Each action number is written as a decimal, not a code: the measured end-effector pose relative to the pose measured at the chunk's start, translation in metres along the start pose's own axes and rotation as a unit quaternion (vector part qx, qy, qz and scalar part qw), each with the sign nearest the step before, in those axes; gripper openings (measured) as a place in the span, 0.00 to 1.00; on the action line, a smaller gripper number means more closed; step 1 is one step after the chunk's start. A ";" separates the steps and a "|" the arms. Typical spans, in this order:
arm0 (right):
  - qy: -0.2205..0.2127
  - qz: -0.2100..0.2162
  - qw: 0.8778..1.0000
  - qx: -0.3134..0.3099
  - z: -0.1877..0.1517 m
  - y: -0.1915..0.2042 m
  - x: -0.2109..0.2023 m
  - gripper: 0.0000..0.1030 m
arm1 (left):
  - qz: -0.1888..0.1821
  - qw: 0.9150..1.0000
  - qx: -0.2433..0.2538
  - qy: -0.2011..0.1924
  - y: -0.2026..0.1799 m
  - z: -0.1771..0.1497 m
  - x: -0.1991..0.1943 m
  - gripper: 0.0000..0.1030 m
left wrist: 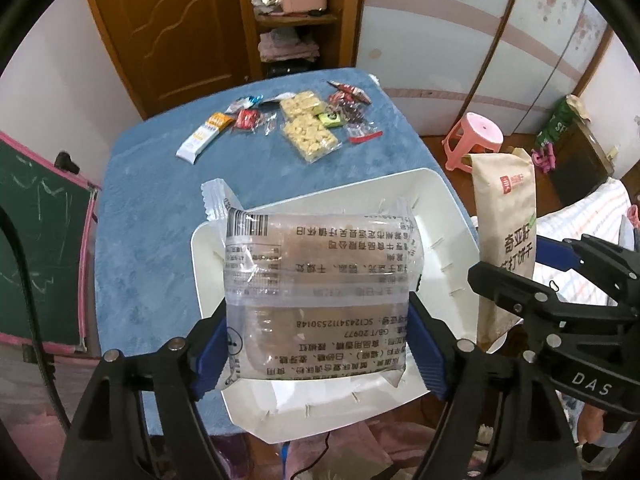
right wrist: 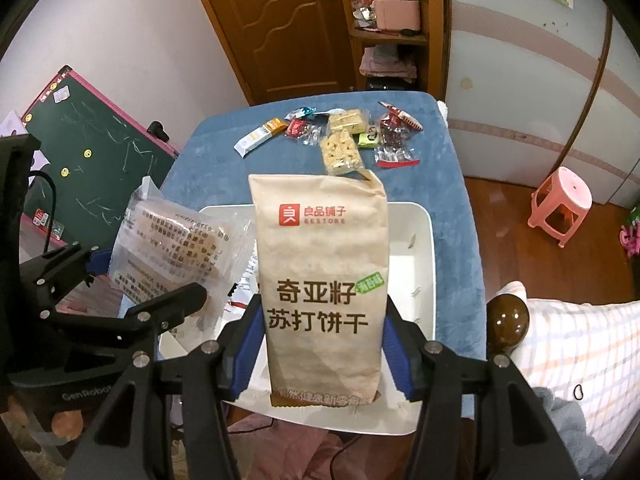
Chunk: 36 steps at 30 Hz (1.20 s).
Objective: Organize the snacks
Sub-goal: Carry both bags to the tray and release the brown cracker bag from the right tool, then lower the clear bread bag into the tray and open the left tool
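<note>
Packets sit pinched in each hand-held gripper (left (left wrist: 316,344) clear-wrapped, right (right wrist: 324,344) paper).

2 tongs (left wrist: 316,344) (right wrist: 324,344), 1 white bin (left wrist: 444,216), 2 held snack packs (left wrist: 320,272) (right wrist: 324,272), 2 clear cracker pkts (left wrist: 310,136), 1 pink stool (left wrist: 474,140)

The table (left wrist: 132,216) is blue; the bin (right wrist: 416,240) on it is plain white. The cracker bag (right wrist: 324,288) is tan with dark brown lettering, a red logo and a green tag. The stool (right wrist: 560,208) is pink.
</note>
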State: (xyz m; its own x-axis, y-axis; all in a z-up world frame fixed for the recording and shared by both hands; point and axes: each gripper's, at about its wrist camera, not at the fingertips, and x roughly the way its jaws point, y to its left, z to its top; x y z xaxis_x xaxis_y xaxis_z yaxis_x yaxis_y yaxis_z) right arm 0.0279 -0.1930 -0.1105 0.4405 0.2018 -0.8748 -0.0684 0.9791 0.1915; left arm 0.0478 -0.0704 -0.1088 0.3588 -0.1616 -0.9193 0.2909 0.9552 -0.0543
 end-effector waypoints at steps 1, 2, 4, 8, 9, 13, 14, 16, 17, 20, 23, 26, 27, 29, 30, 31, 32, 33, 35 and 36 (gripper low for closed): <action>0.001 0.004 1.000 0.004 0.001 -0.001 0.001 0.55 | -0.008 1.000 -0.006 0.007 0.003 0.000 0.001 0.76; -0.001 0.009 1.000 0.007 0.001 -0.001 0.000 0.55 | -0.015 1.000 -0.012 0.013 0.005 -0.001 0.003 0.77; -0.005 0.013 1.000 0.008 0.002 -0.001 -0.001 0.56 | -0.024 0.999 -0.020 0.023 0.008 -0.002 0.006 0.77; -0.011 0.012 1.000 0.003 0.001 0.002 -0.003 0.60 | -0.023 0.999 -0.021 0.035 0.009 -0.005 0.010 0.78; -0.011 0.012 1.000 0.002 0.001 0.004 -0.003 0.60 | -0.022 0.999 -0.021 0.035 0.009 -0.006 0.011 0.78; -0.010 0.014 1.000 0.003 0.001 0.004 -0.003 0.60 | -0.019 0.999 -0.021 0.035 0.008 -0.004 0.010 0.78; -0.010 0.015 1.000 0.004 0.001 0.003 -0.003 0.60 | -0.019 0.999 -0.021 0.035 0.008 -0.004 0.010 0.78; -0.010 0.015 1.000 0.003 0.001 0.004 -0.003 0.60 | -0.018 0.999 -0.021 0.036 0.009 -0.004 0.010 0.78; -0.011 0.016 1.000 0.003 0.001 0.004 -0.004 0.60 | -0.018 0.999 -0.020 0.037 0.009 -0.004 0.010 0.78; -0.014 0.017 1.000 0.004 0.002 0.003 -0.004 0.60 | -0.014 0.999 -0.013 0.043 0.007 -0.005 0.011 0.79; -0.016 0.018 1.000 0.006 0.002 0.003 -0.004 0.60 | -0.013 0.999 -0.014 0.051 0.006 -0.007 0.014 0.82; -0.015 0.017 1.000 0.005 0.003 0.004 -0.005 0.60 | -0.007 0.999 -0.016 0.037 0.007 -0.007 0.010 0.95; -0.016 0.018 1.000 0.006 0.003 0.004 -0.005 0.60 | -0.001 0.999 -0.013 0.030 0.007 -0.005 0.007 0.97; -0.018 0.021 1.000 0.010 0.003 0.003 -0.005 0.60 | 0.014 1.000 -0.005 0.018 0.006 -0.004 0.002 0.99; -0.018 0.022 1.000 0.010 0.004 0.002 -0.005 0.60 | 0.018 1.000 -0.003 0.015 0.006 -0.004 0.001 0.99; -0.018 0.023 1.000 0.010 0.004 0.001 -0.006 0.60 | 0.019 1.000 -0.002 0.014 0.006 -0.003 0.001 0.99; -0.018 0.022 1.000 0.010 0.004 0.001 -0.006 0.60 | 0.019 1.000 -0.002 0.013 0.006 -0.003 0.001 0.99; -0.018 0.022 1.000 0.009 0.004 0.001 -0.006 0.60 | 0.018 1.000 -0.003 0.014 0.006 -0.004 0.001 0.99; -0.017 0.022 1.000 0.006 0.004 0.002 -0.006 0.60 | 0.015 1.000 -0.006 0.018 0.008 -0.004 0.002 0.99; -0.017 0.023 1.000 0.005 0.004 0.002 -0.006 0.60 | 0.014 1.000 -0.008 0.021 0.009 -0.004 0.003 0.99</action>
State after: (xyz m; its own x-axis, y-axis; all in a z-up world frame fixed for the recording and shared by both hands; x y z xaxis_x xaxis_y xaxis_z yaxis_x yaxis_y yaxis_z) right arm 0.0288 -0.1921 -0.1035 0.4678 0.2446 -0.8493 -0.0795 0.9687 0.2352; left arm 0.0473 -0.0616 -0.1133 0.3299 -0.1245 -0.9358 0.2669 0.9631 -0.0341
